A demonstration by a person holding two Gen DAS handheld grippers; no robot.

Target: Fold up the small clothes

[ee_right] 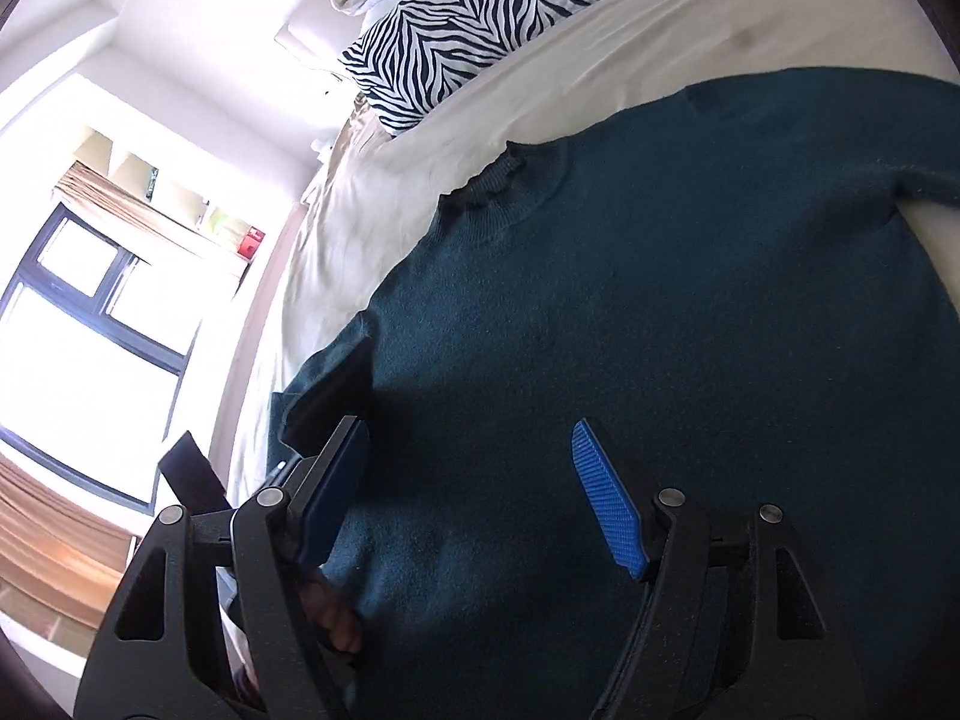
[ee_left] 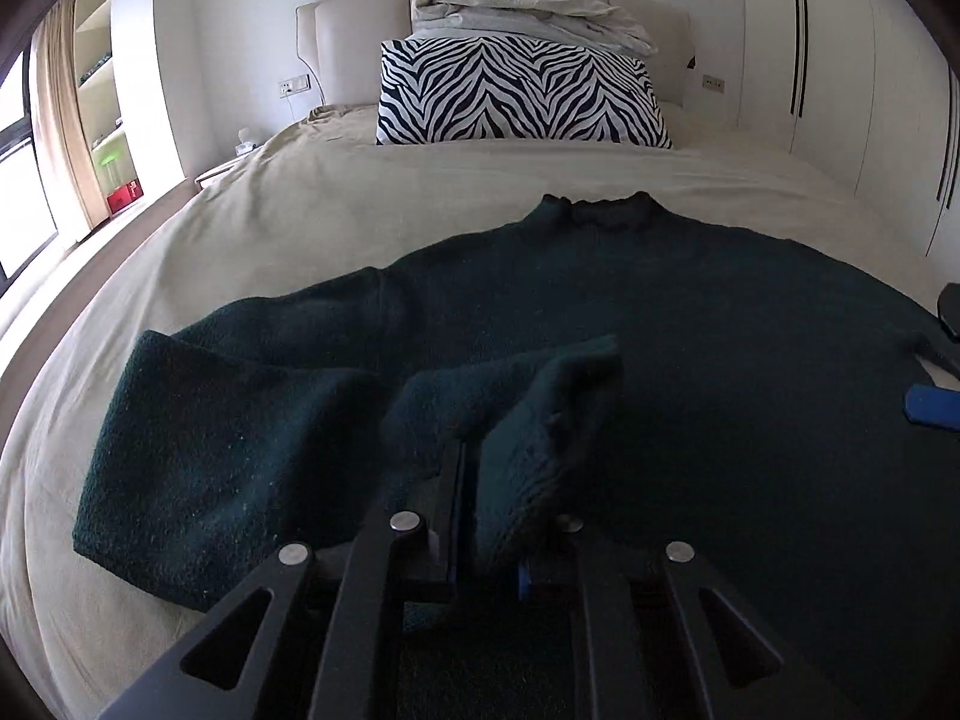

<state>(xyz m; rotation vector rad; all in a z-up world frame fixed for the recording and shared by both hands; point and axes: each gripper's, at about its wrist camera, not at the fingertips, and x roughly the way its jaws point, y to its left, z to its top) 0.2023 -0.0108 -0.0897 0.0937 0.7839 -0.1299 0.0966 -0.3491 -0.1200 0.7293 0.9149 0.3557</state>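
Left gripper (ee_left: 474, 480) is clamping sweater (ee_left: 660, 312) sleeve cuff; right gripper (ee_right: 474, 492) is hovering open at 3 o'clock.

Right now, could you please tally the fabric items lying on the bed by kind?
Dark green sweater: 1
Zebra-print pillow: 1
Folded pale blanket behind the pillow: 1
Total: 3

Close wrist views, shared sweater (ee_left: 660, 312)
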